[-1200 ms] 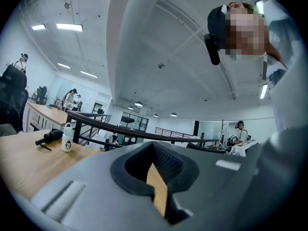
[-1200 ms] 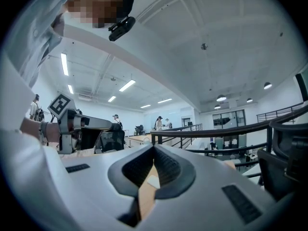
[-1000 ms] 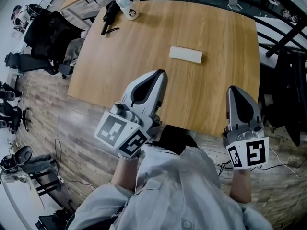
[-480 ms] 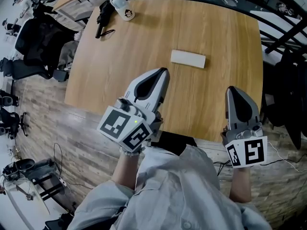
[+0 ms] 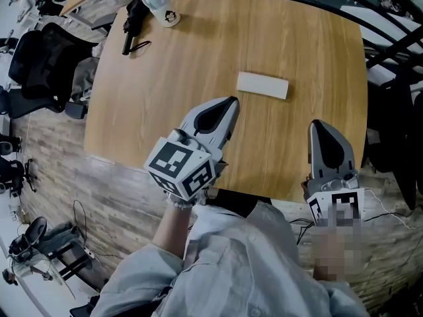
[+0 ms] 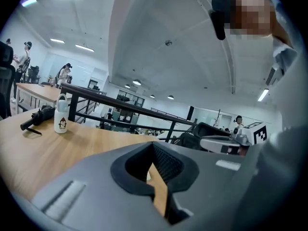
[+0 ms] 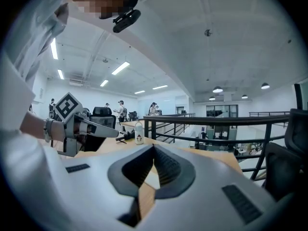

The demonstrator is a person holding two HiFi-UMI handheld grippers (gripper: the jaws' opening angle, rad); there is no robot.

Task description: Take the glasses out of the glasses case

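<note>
The white glasses case (image 5: 262, 85) lies flat at mid bench (image 5: 158, 98), its long axis running left to right, the right end slightly nearer. It looks shut, though its hinge side is unclear. The left gripper (image 5: 230, 102) hovers just near of its left end, fingers (image 6: 167, 162) clenched on nothing. The right gripper (image 5: 318, 123) is well apart to the right, fingers (image 7: 165, 167) likewise clenched empty.

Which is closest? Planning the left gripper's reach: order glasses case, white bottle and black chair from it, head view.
1. glasses case, just ahead of the left gripper, middle of the table.
2. white bottle, its far left corner.
3. black chair, off its left side.
</note>
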